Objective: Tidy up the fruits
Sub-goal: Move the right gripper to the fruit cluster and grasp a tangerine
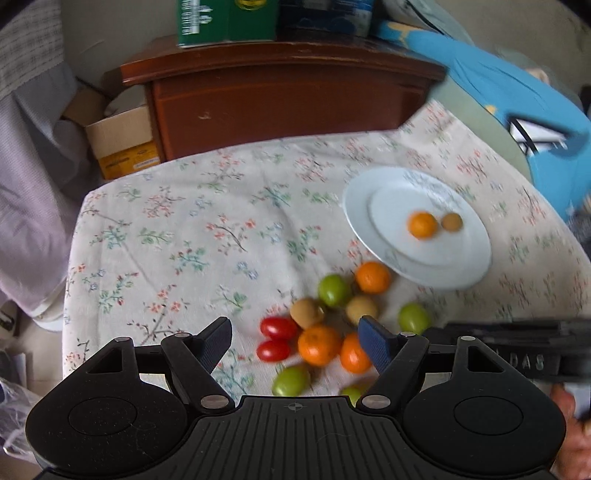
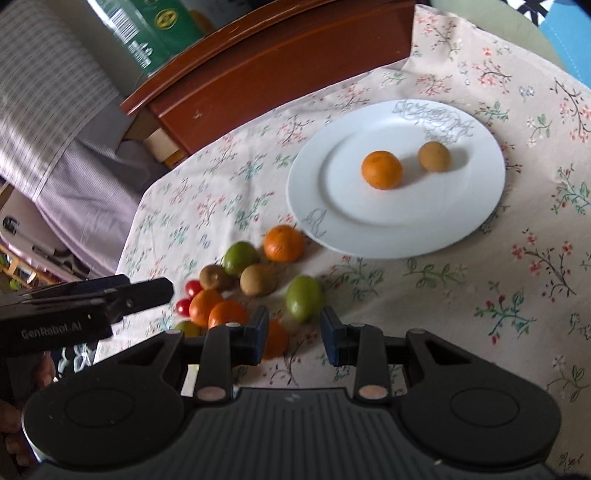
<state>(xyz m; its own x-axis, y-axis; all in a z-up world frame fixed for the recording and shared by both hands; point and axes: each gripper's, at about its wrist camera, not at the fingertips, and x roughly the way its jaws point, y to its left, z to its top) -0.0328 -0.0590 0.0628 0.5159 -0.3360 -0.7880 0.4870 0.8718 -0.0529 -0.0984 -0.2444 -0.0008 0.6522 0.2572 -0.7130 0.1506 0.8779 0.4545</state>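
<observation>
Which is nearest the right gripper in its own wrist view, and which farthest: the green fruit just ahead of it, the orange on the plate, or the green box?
1. Green fruit, just ahead.
2. Orange, on the plate.
3. Green box, on the cabinet, upper left.

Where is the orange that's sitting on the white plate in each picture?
Left wrist view: the orange lies on the white plate, right of centre, with a brown fruit to its right.
Right wrist view: the same orange lies mid-plate, upper centre, with the brown fruit again on its right.
Shared landmark: the dark wooden cabinet behind the table.
</observation>
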